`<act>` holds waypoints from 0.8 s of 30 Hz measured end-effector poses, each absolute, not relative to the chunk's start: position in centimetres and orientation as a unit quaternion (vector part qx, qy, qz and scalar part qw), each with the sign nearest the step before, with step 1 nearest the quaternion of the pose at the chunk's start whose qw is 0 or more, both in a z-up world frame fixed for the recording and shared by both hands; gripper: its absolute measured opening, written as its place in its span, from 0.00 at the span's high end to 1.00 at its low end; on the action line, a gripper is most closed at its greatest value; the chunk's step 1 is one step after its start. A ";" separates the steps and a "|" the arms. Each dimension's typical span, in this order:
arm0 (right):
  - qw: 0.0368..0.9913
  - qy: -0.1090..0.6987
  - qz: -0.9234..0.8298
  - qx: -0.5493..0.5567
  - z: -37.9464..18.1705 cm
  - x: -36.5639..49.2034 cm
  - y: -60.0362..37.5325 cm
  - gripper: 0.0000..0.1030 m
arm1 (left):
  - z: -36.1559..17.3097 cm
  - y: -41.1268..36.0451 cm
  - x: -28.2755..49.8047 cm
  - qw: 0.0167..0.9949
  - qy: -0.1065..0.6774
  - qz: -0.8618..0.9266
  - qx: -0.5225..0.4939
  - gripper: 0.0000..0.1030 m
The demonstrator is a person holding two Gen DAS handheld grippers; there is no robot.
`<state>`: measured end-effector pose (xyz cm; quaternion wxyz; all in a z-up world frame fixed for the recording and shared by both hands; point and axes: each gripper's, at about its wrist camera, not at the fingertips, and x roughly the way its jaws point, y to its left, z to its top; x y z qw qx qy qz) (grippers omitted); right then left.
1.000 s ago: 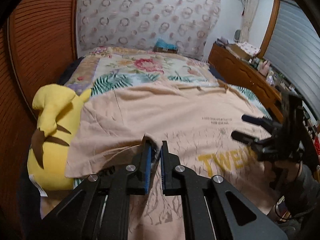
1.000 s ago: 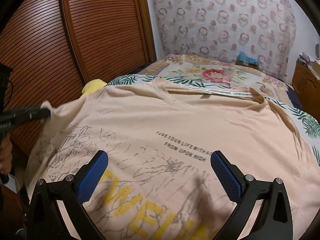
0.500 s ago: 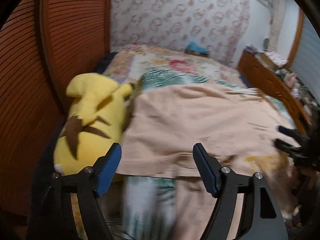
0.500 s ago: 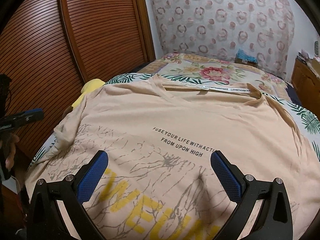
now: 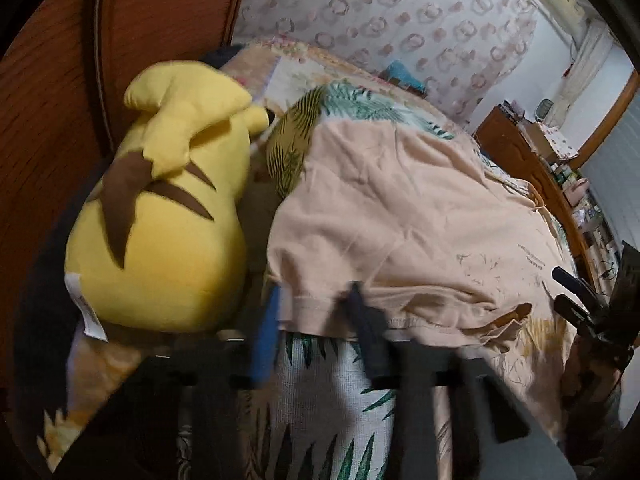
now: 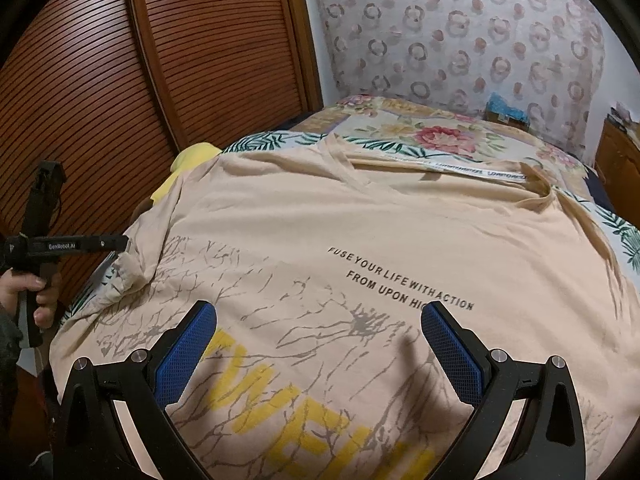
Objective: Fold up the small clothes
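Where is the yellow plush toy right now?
In the left wrist view the yellow plush toy lies at the left, between the wooden door and the peach T-shirt.

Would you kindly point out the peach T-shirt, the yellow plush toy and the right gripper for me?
peach T-shirt [image 6: 360,240]: right wrist view, on the chest above the printed slogan.
yellow plush toy [image 5: 168,248]: left wrist view, on its rounded back.
right gripper [image 6: 320,344]: right wrist view, midway between its blue-padded fingertips.

The left wrist view looks steeply down, close on the T-shirt's [image 5: 400,216] sleeve edge beside the yellow plush toy [image 5: 160,216]. The right wrist view faces up the bed [image 6: 440,132], nearer the print. Both share the T-shirt.
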<state>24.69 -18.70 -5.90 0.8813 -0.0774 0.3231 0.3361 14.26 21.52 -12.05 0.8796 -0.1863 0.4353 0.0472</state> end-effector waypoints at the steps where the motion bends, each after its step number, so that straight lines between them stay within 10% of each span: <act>1: 0.880 0.324 0.337 -0.078 -6.0 24.7 -18.6 0.00 | -11.6 21.3 14.2 0.883 0.433 0.058 -0.169 0.93; 20: 0.892 0.315 0.319 -0.062 -5.1 24.8 -20.9 0.00 | -0.3 9.2 25.2 0.929 0.358 -0.093 -0.027 0.92; 24: 0.897 0.315 0.305 -0.056 -5.1 24.3 -22.0 0.00 | -0.4 8.3 26.3 0.926 0.359 -0.110 -0.019 0.63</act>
